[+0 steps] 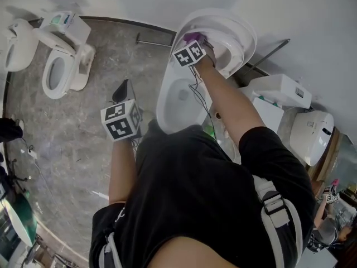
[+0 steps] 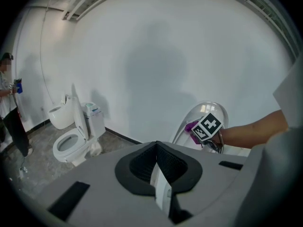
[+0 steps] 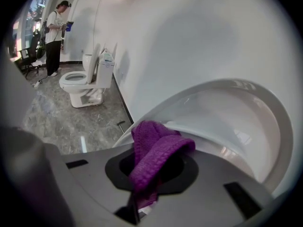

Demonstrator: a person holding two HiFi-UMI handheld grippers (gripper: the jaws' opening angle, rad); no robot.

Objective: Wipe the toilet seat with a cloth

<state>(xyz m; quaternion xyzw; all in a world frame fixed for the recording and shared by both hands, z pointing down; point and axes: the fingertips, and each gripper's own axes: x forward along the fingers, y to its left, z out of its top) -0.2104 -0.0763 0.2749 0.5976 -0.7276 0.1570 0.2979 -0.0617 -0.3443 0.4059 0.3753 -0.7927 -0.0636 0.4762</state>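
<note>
The purple cloth (image 3: 156,150) is soft and light. It flops and folds over, so it is best to take it by a bunched part and leave a fat bit sticking out for rubbing. That is how it is now: the right claw (image 1: 196,41) pinches the cloth low down, and a thick fold hangs out in front. The toilet seat (image 3: 277,126) is hard, smooth and likely slippery, and it is tipped up, so a hard push may make it wobble.

The cloth is up at the raised seat, near its top edge. I cannot tell if it is pressing on it.

The left claw (image 2: 160,176) is pressed together with nothing in it, and it hangs off to the side over the floor.

Only the right gripper view shows the pinch up close. Only the head view shows the open toilet bowl (image 1: 167,102) under the arm. The left gripper view shows the left claw's jaws closed up, and another toilet (image 2: 71,143) by the wall.
</note>
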